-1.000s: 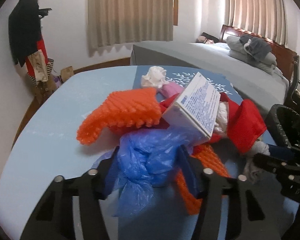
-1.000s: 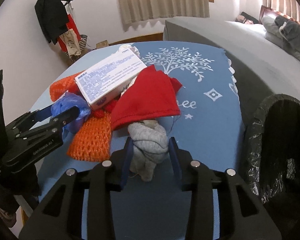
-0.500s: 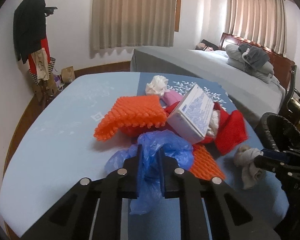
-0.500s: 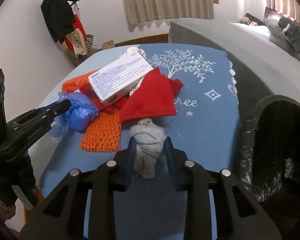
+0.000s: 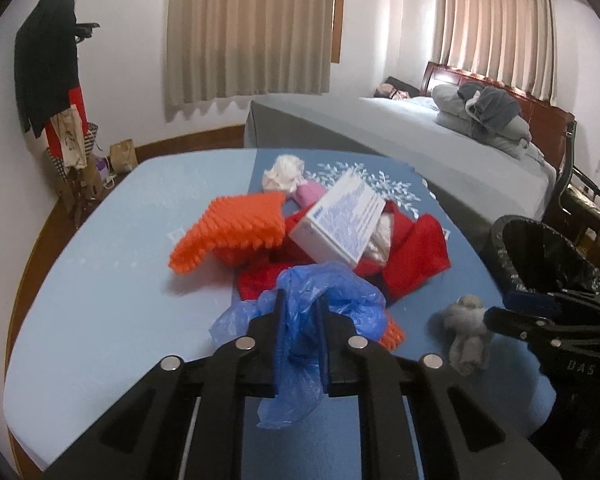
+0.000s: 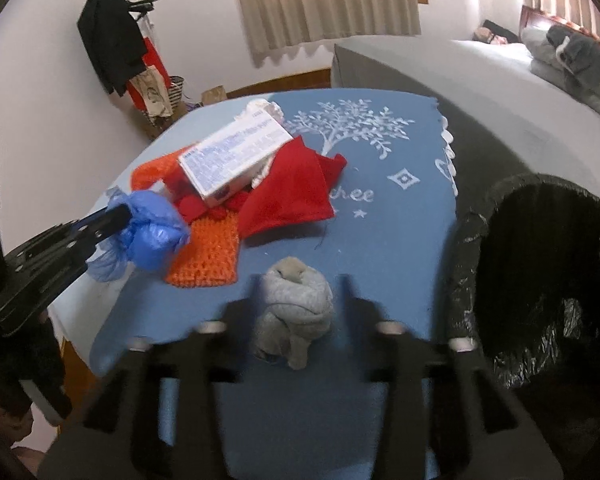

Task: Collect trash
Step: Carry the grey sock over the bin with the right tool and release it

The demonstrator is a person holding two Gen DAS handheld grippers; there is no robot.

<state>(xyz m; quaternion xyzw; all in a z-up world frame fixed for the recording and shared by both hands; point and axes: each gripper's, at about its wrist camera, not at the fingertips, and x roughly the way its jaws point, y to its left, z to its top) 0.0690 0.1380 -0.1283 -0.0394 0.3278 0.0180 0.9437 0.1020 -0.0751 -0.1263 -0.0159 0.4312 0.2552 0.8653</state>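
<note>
A crumpled blue plastic bag (image 5: 320, 312) is clamped between the closed jaws of the left gripper (image 5: 300, 320), just beside the trash pile on the table (image 5: 100, 280). The jaws of the right gripper (image 6: 300, 300) are opening around a grey rolled sock (image 6: 296, 312), which lies between them on the blue cloth (image 6: 380, 248), near the black-lined bin (image 6: 548, 280).

Lots half-hidden or smeared here

Right gripper (image 6: 300, 292) fingers are motion-blurred, so can't tell if they touch the grey sock (image 6: 294, 308). White box (image 6: 236, 160) print is too fuzzy to read. Orange knit piece (image 6: 208, 256) sits partly buried under red cloth (image 6: 288, 192), and the black-lined bin (image 6: 548, 280) gets cut off at the right edge
</note>
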